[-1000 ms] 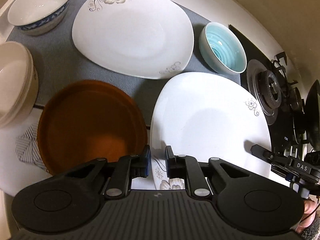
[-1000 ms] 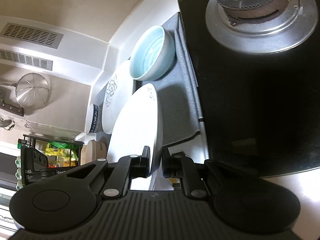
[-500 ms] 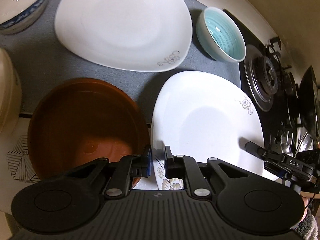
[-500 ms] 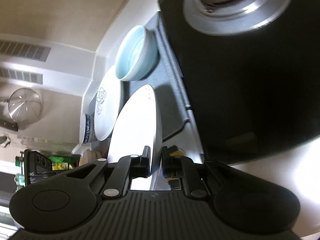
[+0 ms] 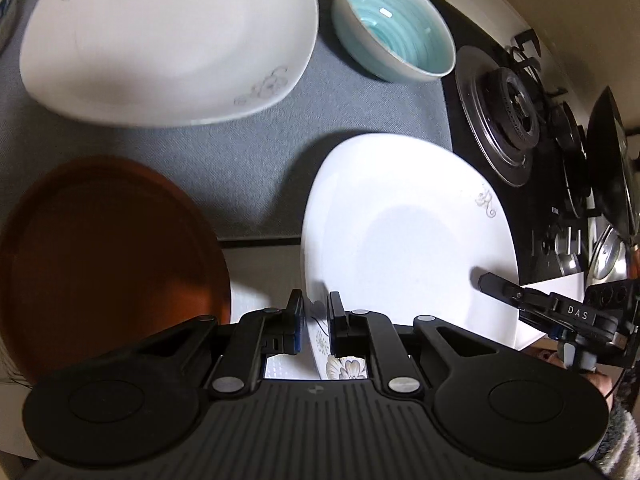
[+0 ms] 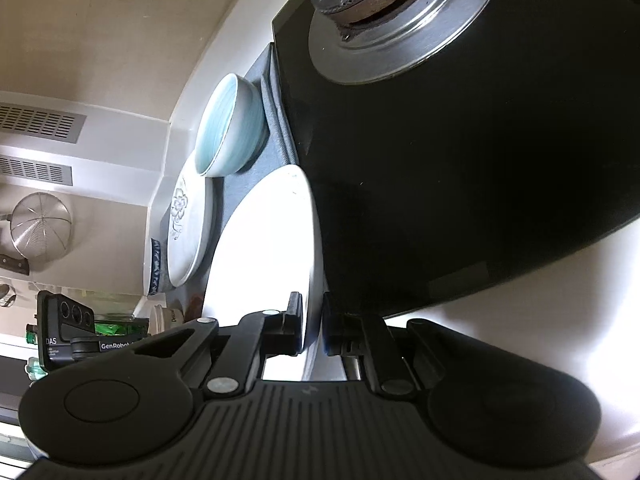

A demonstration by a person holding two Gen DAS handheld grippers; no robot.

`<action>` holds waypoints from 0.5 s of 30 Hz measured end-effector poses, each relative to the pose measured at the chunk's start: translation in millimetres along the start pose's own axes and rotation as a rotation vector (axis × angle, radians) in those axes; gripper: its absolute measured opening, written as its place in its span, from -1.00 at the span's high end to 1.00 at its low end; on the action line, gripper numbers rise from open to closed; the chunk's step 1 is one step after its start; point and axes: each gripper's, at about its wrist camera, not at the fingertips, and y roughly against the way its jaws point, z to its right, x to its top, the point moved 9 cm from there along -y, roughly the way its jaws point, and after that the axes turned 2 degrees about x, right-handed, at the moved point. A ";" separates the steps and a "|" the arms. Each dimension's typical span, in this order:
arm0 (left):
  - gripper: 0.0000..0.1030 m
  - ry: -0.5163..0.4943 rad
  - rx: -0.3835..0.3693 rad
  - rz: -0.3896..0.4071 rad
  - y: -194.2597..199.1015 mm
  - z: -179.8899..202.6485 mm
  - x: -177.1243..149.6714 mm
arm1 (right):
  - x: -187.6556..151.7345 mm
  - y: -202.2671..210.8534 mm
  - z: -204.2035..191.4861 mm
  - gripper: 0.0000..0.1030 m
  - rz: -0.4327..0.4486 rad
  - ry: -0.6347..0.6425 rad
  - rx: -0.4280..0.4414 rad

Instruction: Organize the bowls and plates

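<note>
Both grippers clamp one white plate.
Left gripper pinches its near rim; right gripper, marked "DAS", its side edge.

In the left wrist view the brown plate runs off the left edge, and its near rim is hidden behind the gripper body. A blue-patterned bowl shows only a sliver at the top left corner. The second white plate is blurred and cropped along the top edge. The small labels beyond the worktop are too small to read.
</note>
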 end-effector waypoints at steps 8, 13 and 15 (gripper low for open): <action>0.45 0.051 -0.078 -0.040 -21.7 -1.2 -5.6 | -4.6 -12.4 4.3 0.79 -0.061 0.042 -0.013; 0.56 0.043 -0.031 -0.013 -18.2 1.6 -9.0 | -3.1 -11.7 -3.4 0.78 -0.060 0.063 -0.011; 0.66 0.059 -0.068 0.018 -7.3 3.0 -7.9 | -3.6 -8.0 -10.9 0.77 -0.054 0.095 -0.021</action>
